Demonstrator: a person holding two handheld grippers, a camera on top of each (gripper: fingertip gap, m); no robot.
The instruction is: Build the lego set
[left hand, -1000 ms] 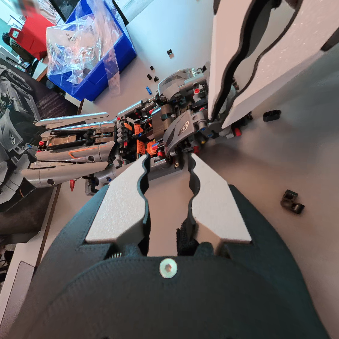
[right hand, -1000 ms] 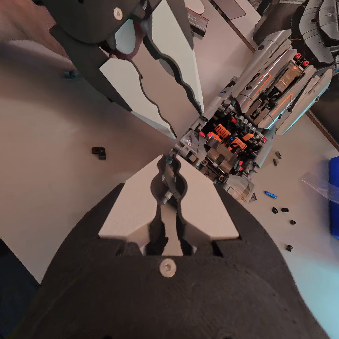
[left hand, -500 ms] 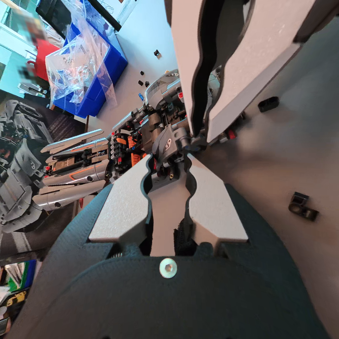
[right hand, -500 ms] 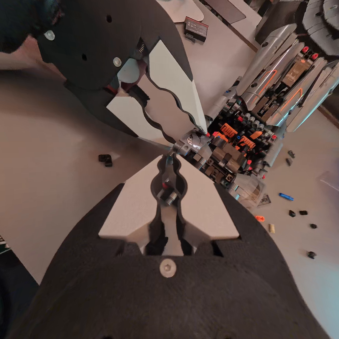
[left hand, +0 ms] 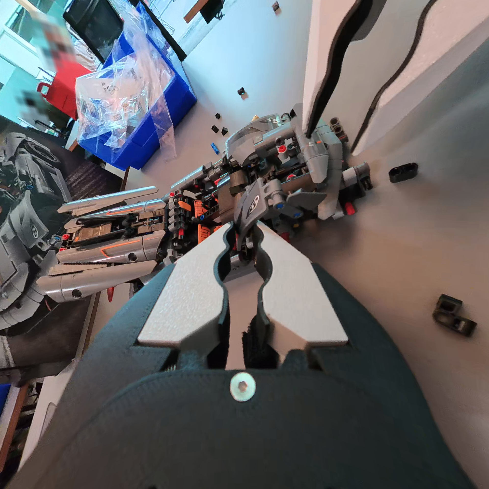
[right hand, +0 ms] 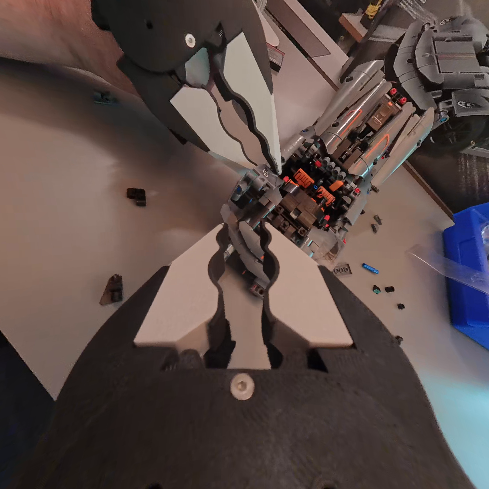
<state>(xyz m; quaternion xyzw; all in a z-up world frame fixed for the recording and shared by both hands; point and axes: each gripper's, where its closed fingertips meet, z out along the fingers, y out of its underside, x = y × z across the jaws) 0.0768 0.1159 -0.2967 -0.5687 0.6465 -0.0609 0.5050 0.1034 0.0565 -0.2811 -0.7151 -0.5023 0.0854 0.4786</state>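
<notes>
A grey lego vehicle model point(left hand: 111, 248) with orange details lies on the white table; it also shows in the right wrist view point(right hand: 375, 137). My left gripper point(left hand: 244, 230) is nearly closed on the model's dark grey emblem panel point(left hand: 251, 209) at its near side. In the right wrist view it point(right hand: 264, 165) comes in from the top. My right gripper point(right hand: 243, 227) holds the model's curved grey front section point(right hand: 247, 238) between its fingers. In the left wrist view it point(left hand: 332, 143) comes down from the top right, one finger on each side of that section.
A blue bin point(left hand: 169, 111) with clear plastic bags stands behind the model, at the right edge in the right wrist view point(right hand: 465, 277). The set's dark box point(left hand: 26, 198) lies beside the model. Loose black pieces point(left hand: 403, 172) point(left hand: 452, 315) point(right hand: 136, 195) and a blue pin point(right hand: 370, 267) lie scattered. The grippers' ends are close to 7 cm from one another. The blue pin point(right hand: 370, 267) is about equally far from each gripper, around 20 cm. Look for it in the left wrist view point(left hand: 213, 150) too.
My left gripper moved in and closed from open onto the emblem panel. My right gripper pushed forward, its jaws widening from a small piece to the model's grey front section.
</notes>
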